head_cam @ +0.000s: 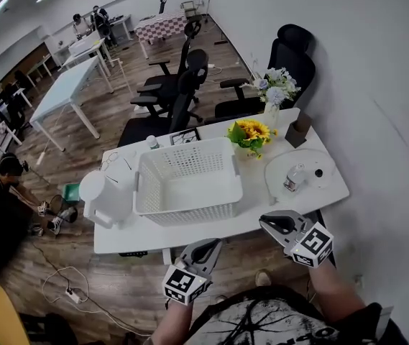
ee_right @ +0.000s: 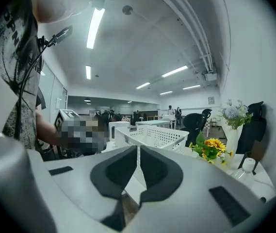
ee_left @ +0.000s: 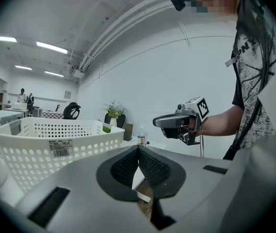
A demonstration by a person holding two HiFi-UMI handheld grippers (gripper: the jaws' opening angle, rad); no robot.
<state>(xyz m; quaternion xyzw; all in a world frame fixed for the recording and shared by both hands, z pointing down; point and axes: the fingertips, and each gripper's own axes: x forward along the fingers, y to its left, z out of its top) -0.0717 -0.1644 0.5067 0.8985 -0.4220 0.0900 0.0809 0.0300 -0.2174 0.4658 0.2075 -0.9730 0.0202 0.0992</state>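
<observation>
From the head view, the person is holding both tools low over the near edge of the white table (head_cam: 136,237), forearms drawn in close to the body and the marker cubes facing up. The left gripper (head_cam: 209,245) is pointing toward one o'clock, and the white basket (head_cam: 190,208) is sitting just beyond it at twelve, its long axis running nine to three across the tabletop. The right gripper (head_cam: 272,222) is pointing toward ten o'clock, with the basket out at eleven and a small bottle (head_cam: 293,178) on a round white tray (head_cam: 328,184) at one o'clock. The left one is lying nearer the basket. A white jug (head_cam: 107,192) is standing just beside the basket at its nine o'clock end, and sunflowers (head_cam: 251,131) are crowding its far corner at two. In the left gripper view, the pads are pressing together at the tips with nothing between them; the basket's wall (ee_left: 50,142) is filling the nine o'clock side, and the other tool is hovering at two o'clock. In the right gripper view, that gripper's jaws are likewise closing on nothing, tips meeting; the basket (ee_right: 152,136) is lying dead ahead at twelve and the sunflowers (ee_right: 210,147) at two.
</observation>
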